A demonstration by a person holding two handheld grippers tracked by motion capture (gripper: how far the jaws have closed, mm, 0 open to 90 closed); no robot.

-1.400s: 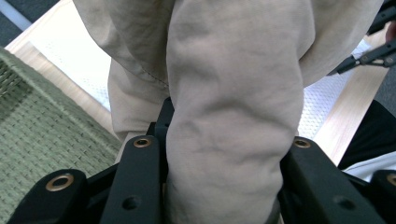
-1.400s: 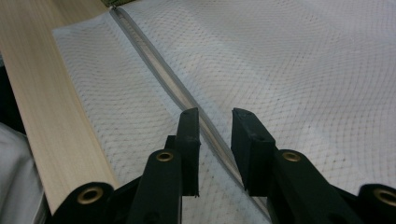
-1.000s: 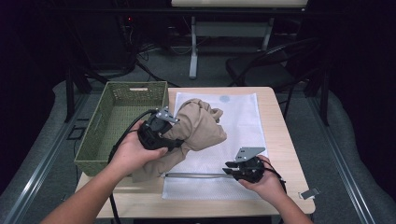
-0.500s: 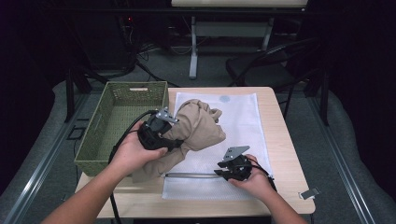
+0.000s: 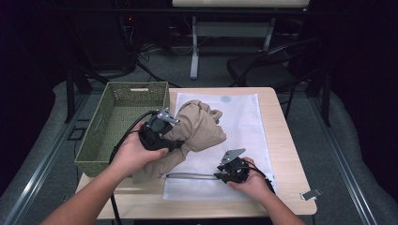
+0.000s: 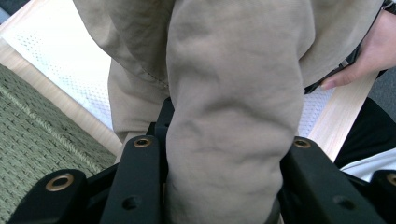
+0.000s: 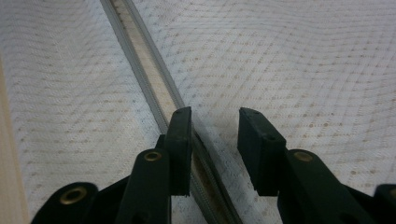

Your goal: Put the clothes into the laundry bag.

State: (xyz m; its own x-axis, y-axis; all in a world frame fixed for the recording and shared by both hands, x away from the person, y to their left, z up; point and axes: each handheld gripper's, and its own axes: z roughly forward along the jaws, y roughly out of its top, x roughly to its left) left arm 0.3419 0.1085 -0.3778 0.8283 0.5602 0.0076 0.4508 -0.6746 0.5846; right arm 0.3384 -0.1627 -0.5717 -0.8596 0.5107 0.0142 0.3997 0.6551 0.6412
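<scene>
Item 1, tan garment (image 5: 197, 133): bunched at the middle of the high view, lying partly on the bag and partly on the table edge toward the basket. My left gripper (image 5: 172, 143) is clamped on a thick fold of it; in the left gripper view the cloth (image 6: 233, 140) bulges between both jaws, so I judge it held ready for stuffing.

Item 2, white mesh laundry bag (image 5: 248, 122): flat on the table, right of centre. Its grey zipper (image 5: 187, 176) runs along the lower edge.

Item 3, my right gripper (image 5: 219, 176): low at the zipper's end, lower centre-right. In the right gripper view the jaws stand parted, astride the zipper line (image 7: 154, 70) with nothing pinched; they have just been opening, then easing in a little. I judge I am lining up to grasp the mouth of the bag.

Item 4, green woven basket (image 5: 94, 140): left of the frame, beside the bag.
</scene>
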